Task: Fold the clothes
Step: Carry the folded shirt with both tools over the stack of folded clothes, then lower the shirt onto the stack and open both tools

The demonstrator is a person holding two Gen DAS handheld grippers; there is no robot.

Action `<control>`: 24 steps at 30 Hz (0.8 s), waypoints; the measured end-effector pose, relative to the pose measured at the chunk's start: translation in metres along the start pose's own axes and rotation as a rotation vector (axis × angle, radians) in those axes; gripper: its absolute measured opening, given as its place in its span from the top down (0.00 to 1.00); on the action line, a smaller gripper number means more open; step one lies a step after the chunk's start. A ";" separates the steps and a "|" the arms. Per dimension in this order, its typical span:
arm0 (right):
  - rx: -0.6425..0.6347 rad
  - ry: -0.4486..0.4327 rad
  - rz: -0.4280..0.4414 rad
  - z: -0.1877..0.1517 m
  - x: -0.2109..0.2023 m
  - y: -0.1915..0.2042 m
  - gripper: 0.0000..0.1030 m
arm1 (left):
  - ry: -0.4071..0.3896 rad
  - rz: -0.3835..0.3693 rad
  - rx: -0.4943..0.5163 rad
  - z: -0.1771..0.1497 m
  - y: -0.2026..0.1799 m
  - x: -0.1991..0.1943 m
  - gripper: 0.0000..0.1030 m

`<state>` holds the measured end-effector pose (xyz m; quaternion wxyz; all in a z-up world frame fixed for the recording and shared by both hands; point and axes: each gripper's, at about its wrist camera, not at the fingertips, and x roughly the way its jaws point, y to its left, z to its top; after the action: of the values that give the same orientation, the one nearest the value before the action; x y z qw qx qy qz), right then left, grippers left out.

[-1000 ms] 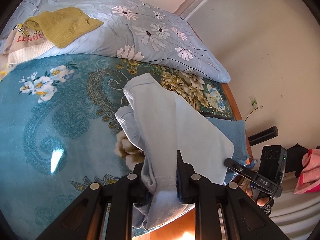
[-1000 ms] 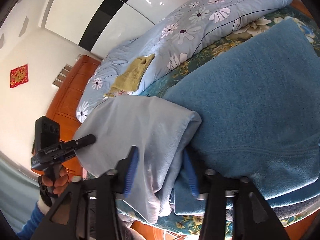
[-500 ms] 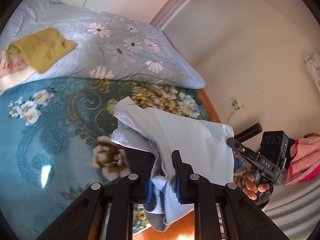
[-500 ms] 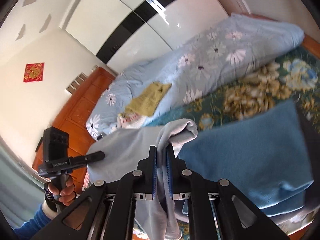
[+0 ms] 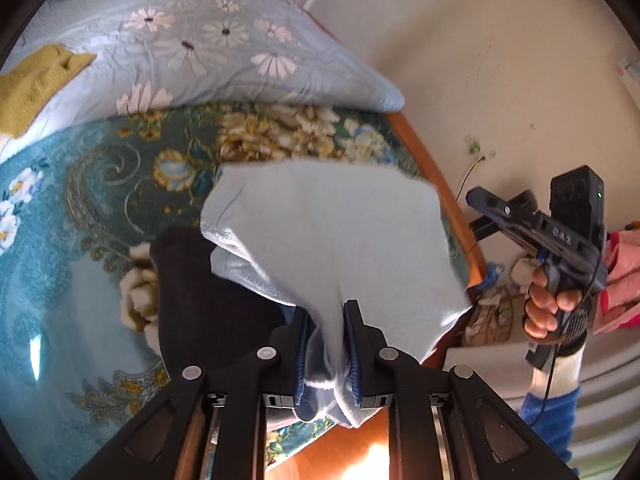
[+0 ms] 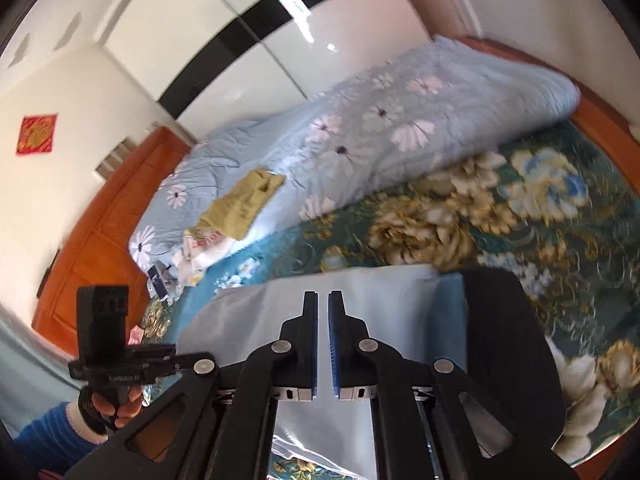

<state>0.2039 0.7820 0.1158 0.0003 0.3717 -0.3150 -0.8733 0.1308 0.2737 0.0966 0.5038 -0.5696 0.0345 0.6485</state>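
A light blue garment (image 5: 332,232) hangs spread out in front of my left gripper (image 5: 326,340), which is shut on a bunched edge of it. Under it a black garment (image 5: 200,300) lies on the teal floral bedspread (image 5: 80,200). My right gripper (image 5: 478,200), held by a hand, hovers just right of the cloth's corner, apart from it. In the right wrist view my right gripper (image 6: 323,300) is closing to a thin slit with nothing between the pads, above the light blue garment (image 6: 248,320) and the black garment (image 6: 504,340). My left gripper (image 6: 200,364) sits at the cloth's left edge.
A folded floral quilt (image 5: 200,52) lies across the back of the bed with a yellow garment (image 5: 32,84) on it. The wooden bed edge (image 5: 432,168) runs along the wall. Pink clothes (image 5: 624,280) lie at the far right. A wooden headboard (image 6: 100,240) stands at the left.
The right gripper closed on a fold of the light blue garment, then lost it and rose, shut. The left gripper carried the cloth sideways, spreading it. A black garment came into view.
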 end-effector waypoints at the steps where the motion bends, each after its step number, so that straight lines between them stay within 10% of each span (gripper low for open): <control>1: 0.030 0.005 -0.017 -0.004 0.004 -0.011 0.95 | 0.006 0.006 0.001 -0.002 0.003 0.002 0.82; 7: 0.081 -0.018 -0.060 -0.012 0.005 -0.025 0.95 | 0.023 0.004 -0.005 -0.006 0.017 -0.011 0.76; 15: -0.162 -0.002 -0.147 -0.003 0.022 0.049 0.95 | -0.099 0.191 0.149 0.001 0.004 -0.056 0.59; 24: -0.167 0.100 -0.246 -0.007 0.075 0.028 0.95 | 0.002 0.235 0.246 -0.013 -0.019 0.014 0.56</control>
<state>0.1475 0.7381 0.0789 -0.0598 0.4491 -0.1930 -0.8703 0.1550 0.2838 0.0914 0.4901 -0.4964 0.1805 0.6934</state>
